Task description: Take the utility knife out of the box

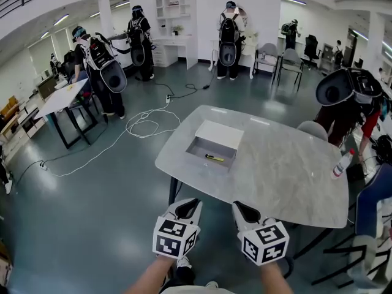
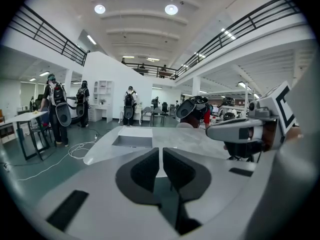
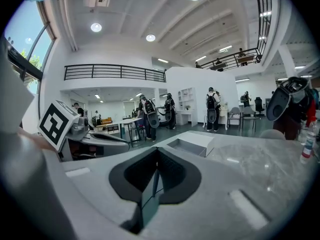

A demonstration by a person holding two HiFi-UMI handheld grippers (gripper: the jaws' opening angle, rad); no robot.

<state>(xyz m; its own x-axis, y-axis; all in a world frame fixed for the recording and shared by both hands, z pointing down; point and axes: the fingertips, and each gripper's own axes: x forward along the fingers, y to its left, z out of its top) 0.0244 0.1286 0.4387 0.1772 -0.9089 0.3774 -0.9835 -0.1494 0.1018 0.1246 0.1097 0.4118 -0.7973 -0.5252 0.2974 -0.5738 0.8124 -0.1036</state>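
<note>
An open white box (image 1: 214, 144) lies on the far left part of the grey marble table (image 1: 288, 176), its lid standing up behind it. Inside the box lies the yellow utility knife (image 1: 214, 158). My left gripper (image 1: 189, 203) and right gripper (image 1: 240, 206) hover side by side off the table's near edge, well short of the box, both shut with nothing held. The left gripper view shows the box (image 2: 132, 140) ahead past the shut jaws; the knife is hidden there. In the right gripper view the box (image 3: 192, 144) sits ahead, slightly right.
A spray bottle (image 1: 341, 164) stands at the table's right edge beside a person in red (image 1: 352, 106). A chair (image 1: 313, 129) is tucked behind the table. Cables (image 1: 141, 124) trail across the floor at left. Several people with backpacks stand farther back, near a side table (image 1: 61, 97).
</note>
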